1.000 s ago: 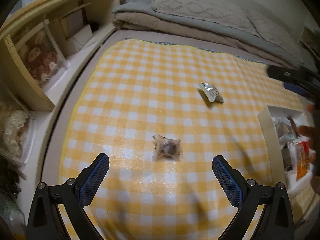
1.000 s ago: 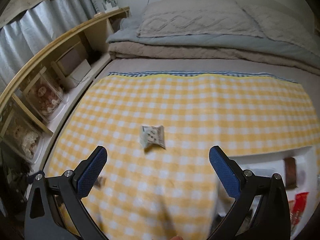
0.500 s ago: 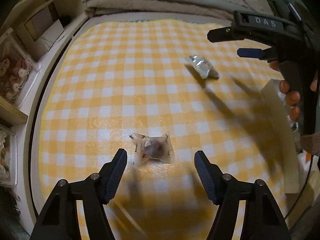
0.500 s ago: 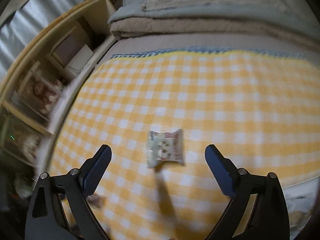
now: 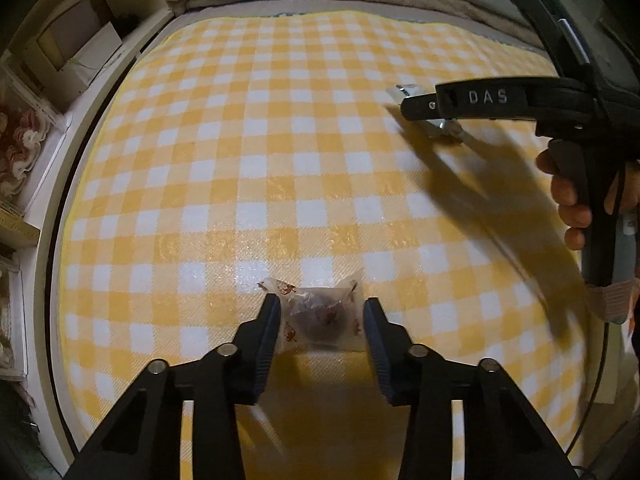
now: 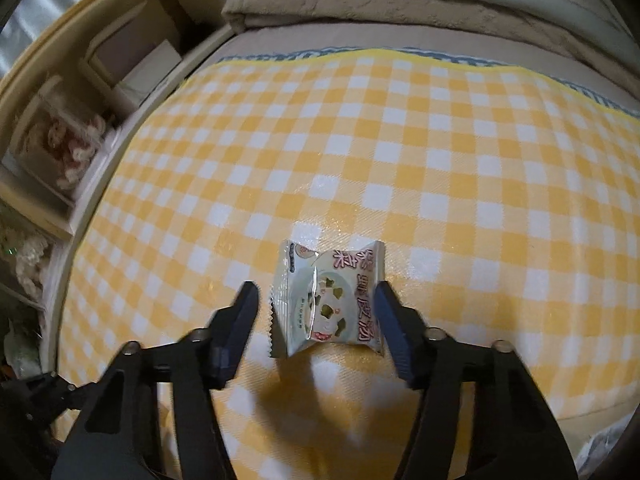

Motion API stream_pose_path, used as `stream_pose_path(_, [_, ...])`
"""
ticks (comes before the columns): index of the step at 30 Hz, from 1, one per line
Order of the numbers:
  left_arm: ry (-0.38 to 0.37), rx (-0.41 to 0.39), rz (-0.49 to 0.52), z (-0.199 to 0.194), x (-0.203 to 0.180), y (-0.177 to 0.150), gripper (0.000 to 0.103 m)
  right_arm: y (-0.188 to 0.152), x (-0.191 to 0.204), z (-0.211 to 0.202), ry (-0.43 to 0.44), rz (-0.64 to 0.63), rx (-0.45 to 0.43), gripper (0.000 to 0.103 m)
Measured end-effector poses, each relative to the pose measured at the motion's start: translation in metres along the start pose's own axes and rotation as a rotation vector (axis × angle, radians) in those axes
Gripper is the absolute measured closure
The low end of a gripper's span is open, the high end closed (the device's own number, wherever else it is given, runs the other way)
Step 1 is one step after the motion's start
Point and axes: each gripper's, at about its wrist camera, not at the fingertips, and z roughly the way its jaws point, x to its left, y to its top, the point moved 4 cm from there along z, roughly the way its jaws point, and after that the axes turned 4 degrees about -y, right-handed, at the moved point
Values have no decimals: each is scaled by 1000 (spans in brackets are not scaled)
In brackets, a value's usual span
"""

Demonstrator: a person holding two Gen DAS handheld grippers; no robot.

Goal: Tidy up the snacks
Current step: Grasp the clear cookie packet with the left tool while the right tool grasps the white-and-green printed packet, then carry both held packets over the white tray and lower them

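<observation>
Around each snack, tools' jaws now narrower than before.

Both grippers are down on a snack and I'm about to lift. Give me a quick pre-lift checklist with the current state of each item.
1. Clear-wrapped snack sits between the left gripper jaws: ok.
2. Left jaws, just closing, pressing the wrapper on both sides: the left finger touches it, the other side cannot tell.
3. Pale green packet centred between the right gripper jaws: ok.
4. Right jaws, just closing, gripping the packet: not ok, a gap shows at the left finger.
5. Checked cloth around both snacks free of other items: ok.
6. Cloth not pinched under the fingertips: cannot tell.
</observation>
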Motion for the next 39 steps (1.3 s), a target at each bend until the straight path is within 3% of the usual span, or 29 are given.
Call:
stream_pose_path(3, [3, 2, 9, 6, -3, 3, 67, -4, 8, -1, -58, -92, -16, 60])
stream_pose_path(8, [-3, 5, 22, 0, -6, 5, 72, -6, 14, -9, -82, -134, -41, 63])
stream_pose_path(20, [-40, -154, -31, -66, -14, 4, 77, -8, 20, -76, -77, -137, -126, 64])
stream_pose_path(28, [-53, -250, -49, -119, -19, -22, 77, -23, 25, -143, -62, -124, -199, 64])
stream_pose_path(39, [-70, -357, -46, -191, -30, -68, 77, -62, 29, -215, -113, -157, -254, 64])
